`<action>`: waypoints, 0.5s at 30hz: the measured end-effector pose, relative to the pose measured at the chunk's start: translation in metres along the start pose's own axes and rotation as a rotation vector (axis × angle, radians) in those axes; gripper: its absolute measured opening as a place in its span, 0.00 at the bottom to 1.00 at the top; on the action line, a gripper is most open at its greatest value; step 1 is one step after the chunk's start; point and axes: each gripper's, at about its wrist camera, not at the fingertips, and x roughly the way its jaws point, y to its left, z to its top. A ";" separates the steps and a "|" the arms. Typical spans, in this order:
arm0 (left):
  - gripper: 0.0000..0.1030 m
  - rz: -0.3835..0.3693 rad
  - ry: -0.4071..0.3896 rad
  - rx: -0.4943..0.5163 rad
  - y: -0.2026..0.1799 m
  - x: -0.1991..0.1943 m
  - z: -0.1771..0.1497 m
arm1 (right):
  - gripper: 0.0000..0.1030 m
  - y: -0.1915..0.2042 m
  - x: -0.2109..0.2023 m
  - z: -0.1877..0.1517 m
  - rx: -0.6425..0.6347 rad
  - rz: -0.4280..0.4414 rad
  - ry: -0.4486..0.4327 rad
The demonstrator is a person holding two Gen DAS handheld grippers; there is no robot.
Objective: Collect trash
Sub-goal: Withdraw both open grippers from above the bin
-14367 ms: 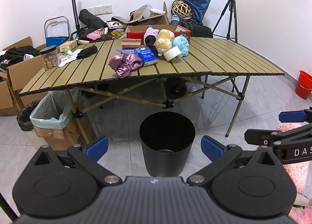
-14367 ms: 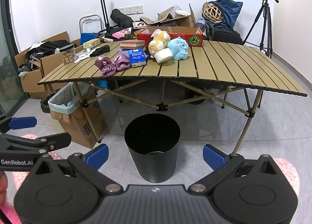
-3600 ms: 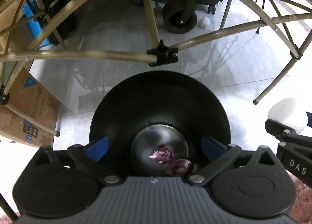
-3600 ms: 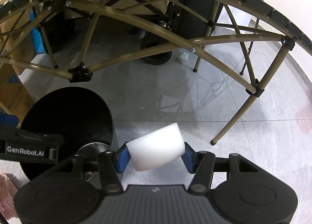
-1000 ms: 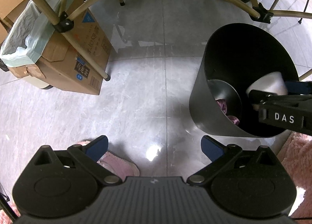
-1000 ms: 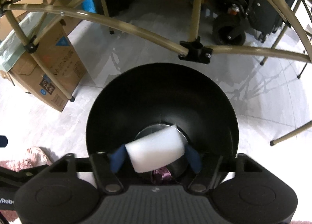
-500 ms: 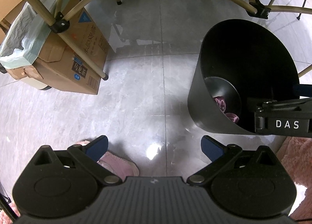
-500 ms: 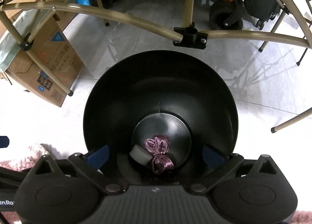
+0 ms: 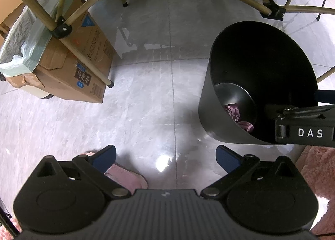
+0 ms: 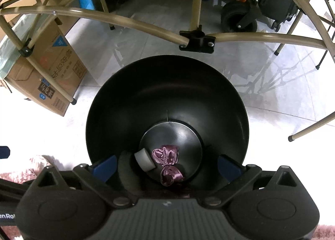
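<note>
Lying in black bin [image 10: 167, 97], white roll [image 10: 144, 159] below spread right gripper [image 10: 166, 166] fingers [image 10: 104, 166]

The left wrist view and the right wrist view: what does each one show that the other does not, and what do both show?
Only the left wrist view shows the right tool from the side, over the bin, and a pink slipper under the open left tool.

Only the right wrist view shows the white roll on the bin floor beside the purple cloth, and a black wheel behind the table frame.

Both show the bin, the purple cloth, the cardboard box, the table frame and the grey floor.
</note>
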 end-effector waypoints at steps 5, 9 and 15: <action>1.00 -0.003 -0.015 0.001 -0.005 -0.006 0.001 | 1.00 -0.005 -0.006 -0.001 0.002 0.002 -0.013; 1.00 -0.010 -0.030 0.002 -0.009 -0.013 0.002 | 1.00 -0.012 -0.014 -0.003 0.010 -0.001 -0.037; 1.00 -0.015 -0.051 0.018 -0.017 -0.020 0.003 | 1.00 -0.025 -0.024 -0.009 0.029 -0.014 -0.061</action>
